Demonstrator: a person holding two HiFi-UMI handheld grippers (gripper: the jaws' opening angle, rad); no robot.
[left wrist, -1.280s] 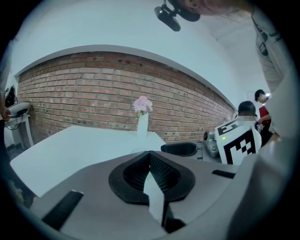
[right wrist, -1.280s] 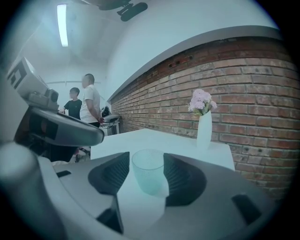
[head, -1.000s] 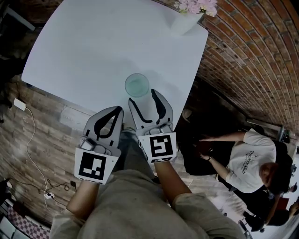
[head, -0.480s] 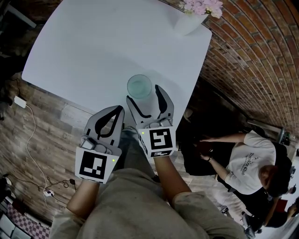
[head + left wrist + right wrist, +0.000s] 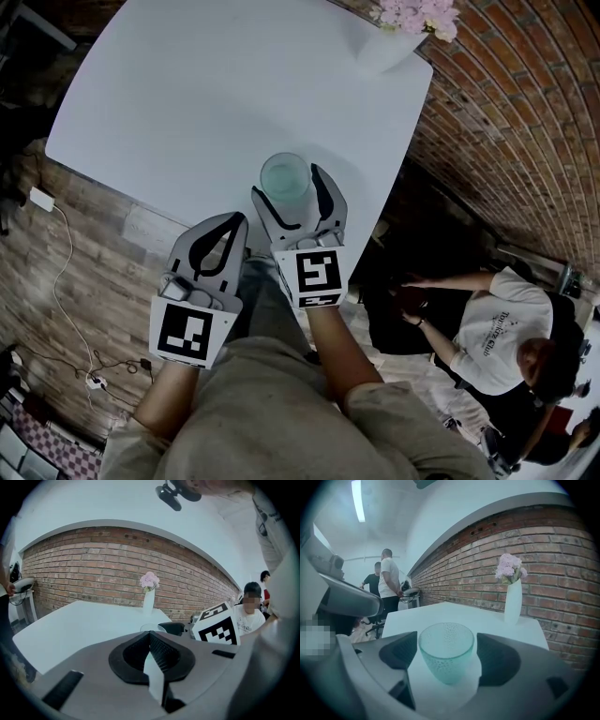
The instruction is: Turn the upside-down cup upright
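The upright cup (image 5: 285,176) is flanked, untouched, by the opening jaws of the right claw (image 5: 447,663); its base is hidden overhead. At seven o'clock, the left claw (image 5: 240,221) is shut.

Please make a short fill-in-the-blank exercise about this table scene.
The green cup stands ___ on the white table.
The right gripper, jaws opening, has the ___ between them, untouched.
The left gripper has its jaws ___.
The white vase holds pink ___.
Missing words: upright; cup; shut; flowers.
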